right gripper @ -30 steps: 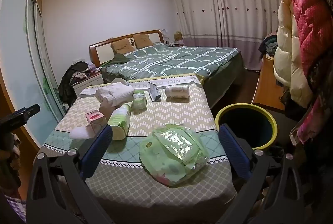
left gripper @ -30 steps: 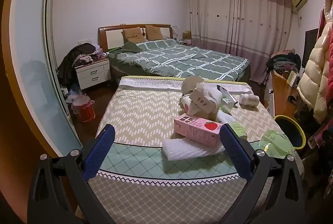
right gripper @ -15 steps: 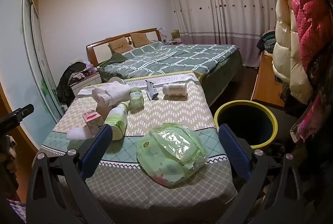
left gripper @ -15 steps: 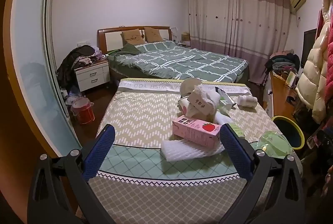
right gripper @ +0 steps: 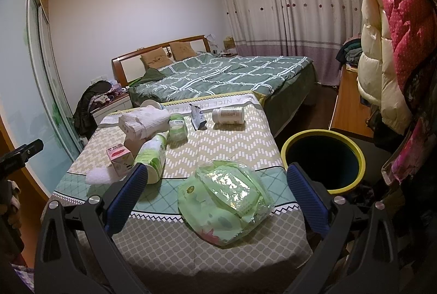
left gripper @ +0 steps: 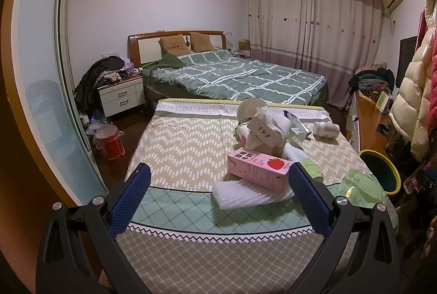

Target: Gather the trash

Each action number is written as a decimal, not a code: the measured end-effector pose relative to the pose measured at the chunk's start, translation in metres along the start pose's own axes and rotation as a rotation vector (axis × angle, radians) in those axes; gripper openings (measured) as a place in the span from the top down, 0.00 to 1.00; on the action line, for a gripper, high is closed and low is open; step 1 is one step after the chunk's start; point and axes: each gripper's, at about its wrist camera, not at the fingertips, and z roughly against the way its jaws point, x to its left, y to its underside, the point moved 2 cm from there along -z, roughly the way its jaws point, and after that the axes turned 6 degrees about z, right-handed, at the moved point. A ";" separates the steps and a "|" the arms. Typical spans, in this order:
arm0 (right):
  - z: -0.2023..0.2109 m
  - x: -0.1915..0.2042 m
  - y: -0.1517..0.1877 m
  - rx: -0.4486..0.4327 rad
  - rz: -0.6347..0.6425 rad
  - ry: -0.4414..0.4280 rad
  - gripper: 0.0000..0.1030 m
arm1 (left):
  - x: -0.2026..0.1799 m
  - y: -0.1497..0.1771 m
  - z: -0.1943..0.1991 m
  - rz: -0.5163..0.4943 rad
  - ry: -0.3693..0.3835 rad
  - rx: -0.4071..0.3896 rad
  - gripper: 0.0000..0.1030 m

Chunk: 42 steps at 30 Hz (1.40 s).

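Nothing has been collected yet. Both sets of jaws are spread wide and empty — left gripper (left gripper: pixel 218 201), right gripper (right gripper: pixel 215 198). The trash lies on the worktop (right gripper: pixel 174 247): a green packet (right gripper: pixel 224 204) near the front edge, a pink carton (left gripper: pixel 258 171) on a white foam pad (left gripper: pixel 245 194), bottles and crumpled paper behind. The bin (right gripper: pixel 323 160) stands just off the right edge — its inside looks dark, and its contents cannot be told.

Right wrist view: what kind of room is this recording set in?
A home bedroom: a made bed with pillows, a nightstand, and drawn curtains behind a cloth-covered table.
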 end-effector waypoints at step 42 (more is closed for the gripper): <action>-0.009 -0.004 0.001 0.016 -0.011 0.003 0.06 | 0.005 0.008 -0.014 0.002 -0.015 0.018 0.04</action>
